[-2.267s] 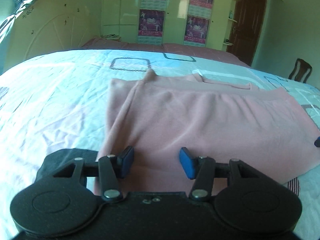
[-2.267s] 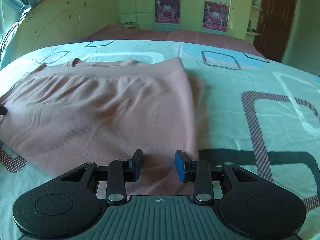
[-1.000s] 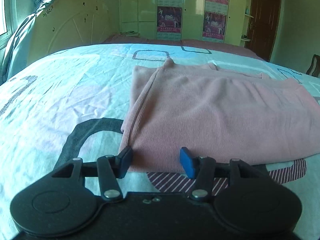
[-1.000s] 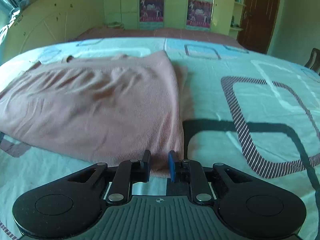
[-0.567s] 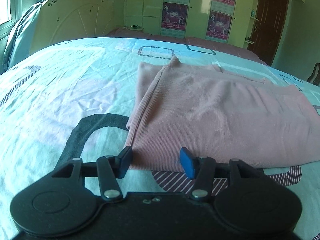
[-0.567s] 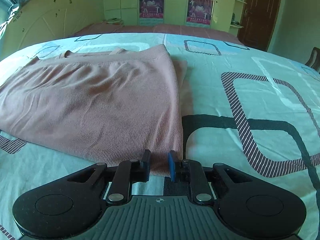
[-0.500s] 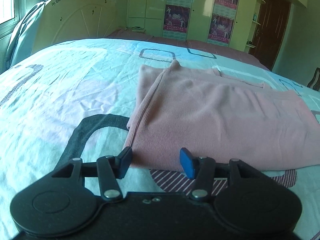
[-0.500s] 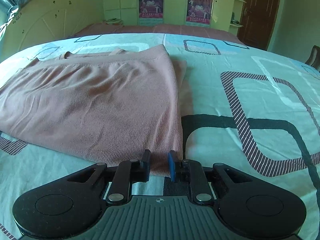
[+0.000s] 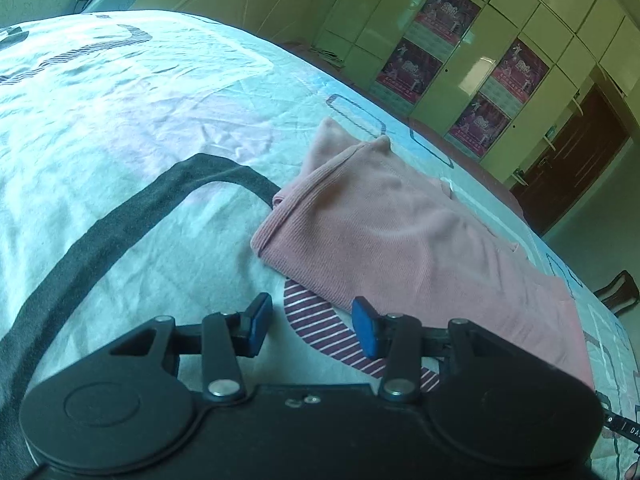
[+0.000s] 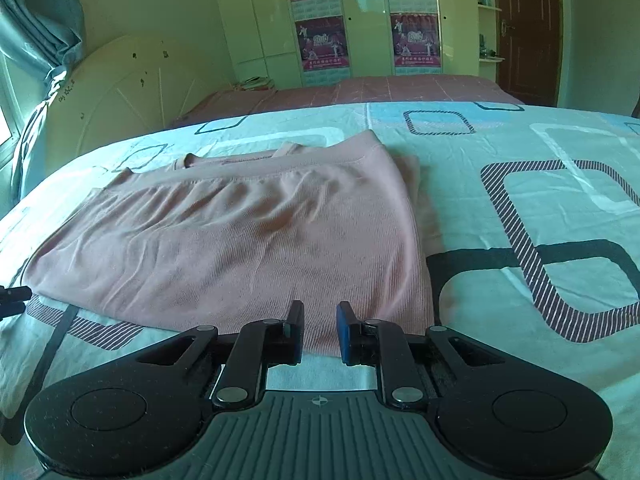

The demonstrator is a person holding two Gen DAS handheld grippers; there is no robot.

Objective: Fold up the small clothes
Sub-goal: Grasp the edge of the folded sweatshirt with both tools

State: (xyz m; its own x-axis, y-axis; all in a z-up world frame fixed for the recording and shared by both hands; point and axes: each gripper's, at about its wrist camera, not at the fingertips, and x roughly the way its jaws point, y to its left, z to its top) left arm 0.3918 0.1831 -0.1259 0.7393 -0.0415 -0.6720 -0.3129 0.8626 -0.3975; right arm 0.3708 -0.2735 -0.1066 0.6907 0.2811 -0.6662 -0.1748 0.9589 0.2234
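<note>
A pink ribbed garment lies folded flat on the bed; it also shows in the right wrist view. My left gripper is open and empty, tilted, just short of the garment's near left corner, over the sheet. My right gripper stands partly open with a narrow gap, at the garment's near right edge; the cloth lies between or just under the fingertips, and I cannot tell whether they touch it.
The bed has a pale blue sheet with dark and striped square outlines. A cream headboard is at the left. Wardrobes with posters and a brown door stand behind. The left gripper's tip shows at the left edge.
My left gripper has drawn back, tilted and turned left, off the garment's edge. My right gripper has lifted slightly and its jaws have opened a little wider.
</note>
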